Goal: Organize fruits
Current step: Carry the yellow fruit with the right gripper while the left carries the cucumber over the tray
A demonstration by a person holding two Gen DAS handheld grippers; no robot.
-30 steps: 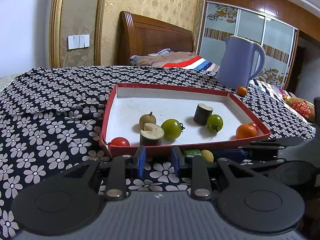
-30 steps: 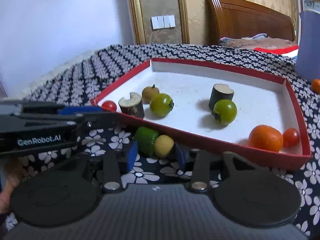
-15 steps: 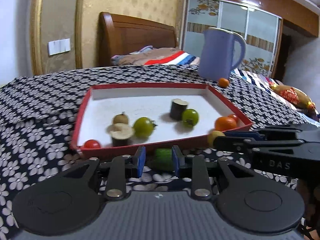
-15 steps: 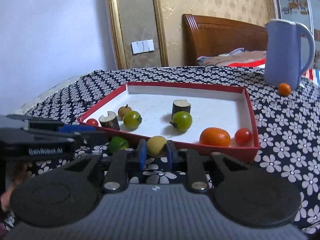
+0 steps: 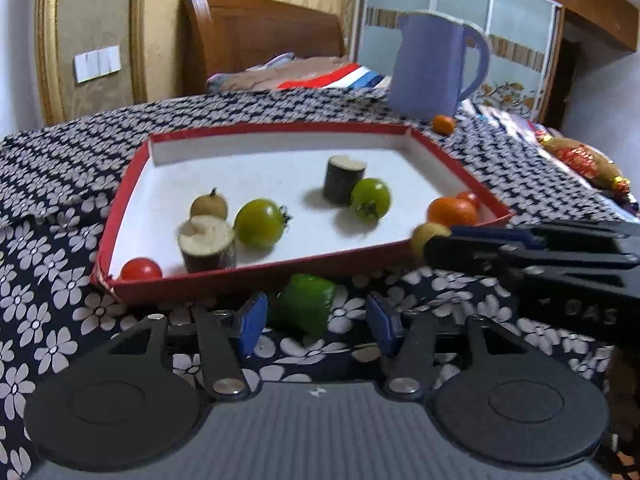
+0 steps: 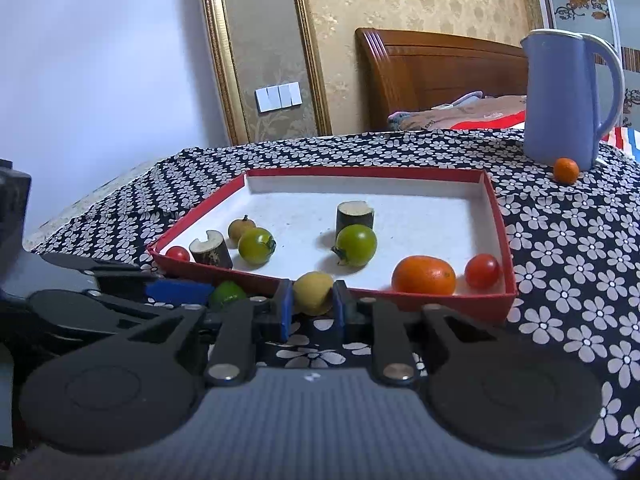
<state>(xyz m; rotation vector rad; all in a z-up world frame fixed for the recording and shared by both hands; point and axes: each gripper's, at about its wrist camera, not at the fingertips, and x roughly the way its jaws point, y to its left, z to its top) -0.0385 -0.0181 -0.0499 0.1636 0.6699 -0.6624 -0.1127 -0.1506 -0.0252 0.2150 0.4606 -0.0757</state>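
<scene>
Fruits lie in our red tray [image 6: 505, 240] on the flower-cloth bench [image 6: 580, 264], bed behind. Right gripper [image 6: 311, 308] jaws pinch a yellow fruit [image 6: 313, 292]; left gripper [image 5: 312, 320] jaws, just opening, flank a green fruit [image 5: 306, 308].

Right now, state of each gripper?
Left gripper: just been opening, green piece between jaws, not pressed.
Right gripper: shut on yellow fruit.

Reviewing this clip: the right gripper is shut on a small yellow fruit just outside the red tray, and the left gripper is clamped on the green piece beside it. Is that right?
One part is wrong. The left gripper is not clamped: its jaws have just been opening, and the green piece lies loose between them on the cloth, as the left wrist view shows. The right gripper is indeed shut on the yellow fruit outside the red tray.
</scene>
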